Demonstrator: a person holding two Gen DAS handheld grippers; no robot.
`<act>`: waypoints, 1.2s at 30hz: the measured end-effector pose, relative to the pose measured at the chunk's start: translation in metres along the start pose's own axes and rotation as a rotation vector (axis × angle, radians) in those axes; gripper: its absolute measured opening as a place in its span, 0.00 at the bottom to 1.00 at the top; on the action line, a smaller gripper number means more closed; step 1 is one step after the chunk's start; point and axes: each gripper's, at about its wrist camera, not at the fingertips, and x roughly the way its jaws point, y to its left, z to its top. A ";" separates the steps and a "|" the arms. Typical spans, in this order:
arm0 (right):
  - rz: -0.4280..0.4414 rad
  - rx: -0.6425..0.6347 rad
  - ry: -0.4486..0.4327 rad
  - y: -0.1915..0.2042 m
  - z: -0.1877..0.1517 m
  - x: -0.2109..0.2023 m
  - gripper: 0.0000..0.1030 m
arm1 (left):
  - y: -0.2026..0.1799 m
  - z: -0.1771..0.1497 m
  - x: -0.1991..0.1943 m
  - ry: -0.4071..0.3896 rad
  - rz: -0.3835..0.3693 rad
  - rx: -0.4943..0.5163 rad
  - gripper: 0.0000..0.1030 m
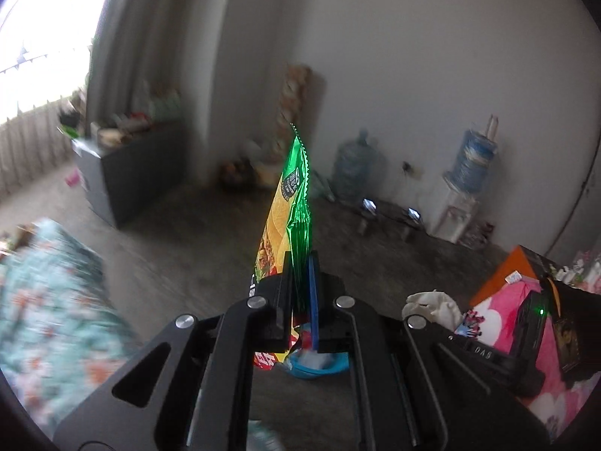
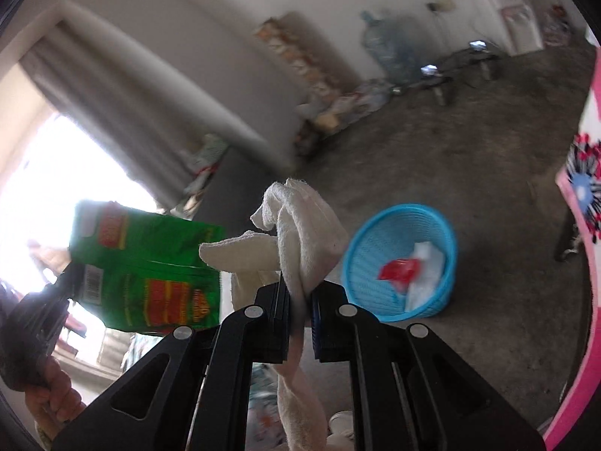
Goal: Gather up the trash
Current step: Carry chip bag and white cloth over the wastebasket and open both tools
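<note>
A: Left gripper (image 1: 300, 285): clamped on green snack bag (image 1: 291, 203), edge-on; blue basket (image 1: 315, 370) barely visible beneath.

B: Right gripper (image 2: 300, 300): pinching white cloth (image 2: 304, 233). Beyond, basket (image 2: 398, 263) fully seen, holding red wrapper (image 2: 398, 270), on the floor (image 2: 469, 150).

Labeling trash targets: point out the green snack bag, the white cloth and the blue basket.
green snack bag (image 2: 150, 270): right wrist view, middle of the printed face.
white cloth (image 2: 304, 233): right wrist view, bunched part above the fingers.
blue basket (image 2: 360, 263): right wrist view, left wall near the rim.
</note>
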 end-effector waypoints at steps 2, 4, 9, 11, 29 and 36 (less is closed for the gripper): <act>-0.025 0.032 0.008 -0.019 0.002 0.008 0.09 | -0.001 -0.002 0.047 0.070 -0.037 -0.031 0.05; -0.049 0.066 0.024 -0.034 0.002 0.020 0.09 | -0.003 -0.008 0.090 0.131 -0.066 -0.062 0.06; -0.096 0.118 0.059 -0.063 -0.004 0.038 0.09 | -0.009 -0.033 0.185 0.280 -0.149 -0.185 0.07; -0.108 0.133 0.066 -0.070 -0.006 0.041 0.09 | -0.002 -0.049 0.226 0.341 -0.166 -0.247 0.07; -0.139 0.186 0.184 -0.099 -0.008 0.115 0.09 | 0.050 -0.077 0.249 0.452 0.138 -0.315 0.54; -0.263 0.143 0.308 -0.102 0.008 0.220 0.42 | 0.031 -0.017 0.129 0.307 0.149 -0.162 0.75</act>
